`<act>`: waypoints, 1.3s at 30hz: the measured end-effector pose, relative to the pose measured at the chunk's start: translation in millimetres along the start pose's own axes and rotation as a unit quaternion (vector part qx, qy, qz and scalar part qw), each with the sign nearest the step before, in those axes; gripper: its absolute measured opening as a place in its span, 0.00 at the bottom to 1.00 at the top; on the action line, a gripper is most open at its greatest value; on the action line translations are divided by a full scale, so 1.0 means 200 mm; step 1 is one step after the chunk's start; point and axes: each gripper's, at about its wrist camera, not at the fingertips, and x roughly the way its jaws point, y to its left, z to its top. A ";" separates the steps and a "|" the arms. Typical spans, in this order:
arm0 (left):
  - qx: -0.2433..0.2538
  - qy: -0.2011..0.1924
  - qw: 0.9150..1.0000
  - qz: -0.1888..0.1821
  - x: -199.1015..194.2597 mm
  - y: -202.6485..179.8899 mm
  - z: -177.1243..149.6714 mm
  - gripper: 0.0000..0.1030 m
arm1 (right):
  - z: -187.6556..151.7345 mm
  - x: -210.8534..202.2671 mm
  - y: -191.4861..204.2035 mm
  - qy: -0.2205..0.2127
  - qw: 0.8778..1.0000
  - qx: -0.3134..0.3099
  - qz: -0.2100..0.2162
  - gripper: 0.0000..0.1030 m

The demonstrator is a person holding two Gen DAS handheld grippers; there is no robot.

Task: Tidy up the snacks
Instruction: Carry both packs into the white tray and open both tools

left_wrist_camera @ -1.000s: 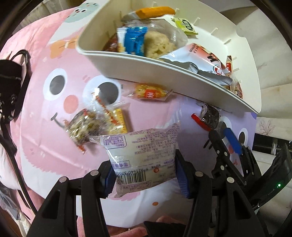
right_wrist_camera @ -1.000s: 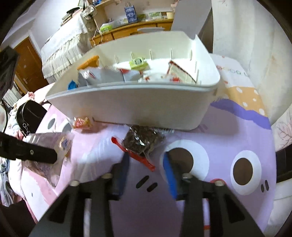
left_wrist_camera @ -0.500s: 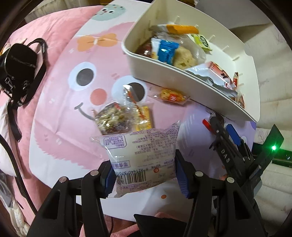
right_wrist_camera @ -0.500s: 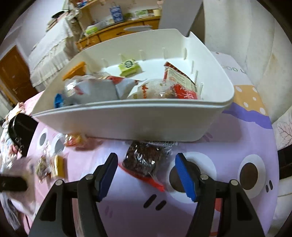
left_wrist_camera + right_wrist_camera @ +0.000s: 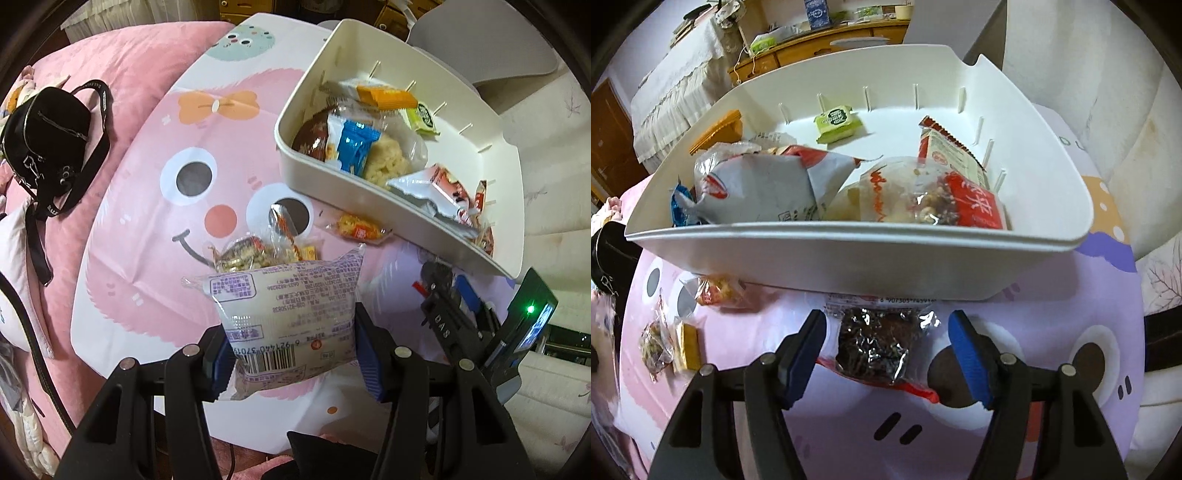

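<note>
My left gripper [image 5: 293,350] is shut on a white bread packet with a barcode [image 5: 284,295], held above the cartoon mat [image 5: 147,258]. My right gripper [image 5: 886,328] straddles a dark foil-wrapped snack packet [image 5: 875,343] that lies on the mat against the front wall of the white bin [image 5: 849,254]. Its jaws are closing, and the blue pads stand clear of the packet on both sides. The bin [image 5: 509,147] holds several snack packets. Loose on the mat are a small orange packet [image 5: 356,229] and a clear nut-mix packet [image 5: 247,254]. The right gripper [image 5: 450,306] also shows in the left wrist view.
A black strap bag [image 5: 48,140] lies on the pink bedding at the left. Pale quilted cushions [image 5: 546,206] rise behind and right of the bin. A wooden dresser [image 5: 827,48] and a cloth-covered table [image 5: 676,85] stand far back.
My left gripper has lifted with the bread packet, and the mat and bin look farther off. The right gripper's jaws opened wider and came down around the dark packet near the bin.
</note>
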 end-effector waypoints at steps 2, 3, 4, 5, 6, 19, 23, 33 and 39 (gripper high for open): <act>0.000 -0.005 1.000 -0.002 -0.02 -0.01 0.02 0.54 | 0.00 0.01 -0.01 0.009 1.000 0.006 0.012 0.59; 0.000 -0.007 1.000 -0.003 -0.02 -0.01 0.02 0.54 | 0.00 0.01 -0.02 0.015 1.000 0.010 0.019 0.56; 0.000 -0.010 1.000 -0.003 -0.03 -0.01 0.03 0.54 | 0.00 0.00 -0.02 0.018 1.000 0.010 0.022 0.55; 0.000 -0.013 1.000 -0.004 -0.04 -0.02 0.04 0.54 | -0.01 0.00 -0.02 0.021 0.999 0.007 0.024 0.53; 0.001 -0.017 1.000 -0.006 -0.06 -0.02 0.05 0.54 | -0.01 -0.01 -0.02 0.022 0.999 0.005 0.025 0.52; 0.010 -0.059 0.998 -0.021 -0.19 -0.06 0.13 0.54 | -0.12 -0.09 -0.06 0.057 0.996 0.024 0.065 0.43; 0.016 -0.075 0.997 -0.029 -0.23 -0.07 0.16 0.54 | -0.16 -0.15 -0.06 0.067 0.994 0.021 0.086 0.43; 0.032 -0.111 0.992 -0.048 -0.27 -0.10 0.31 0.54 | -0.08 -0.44 0.00 0.017 0.992 -0.012 0.125 0.44; 0.044 -0.118 0.990 -0.058 -0.25 -0.13 0.40 0.54 | 0.07 -0.59 0.02 -0.035 0.991 -0.037 0.123 0.44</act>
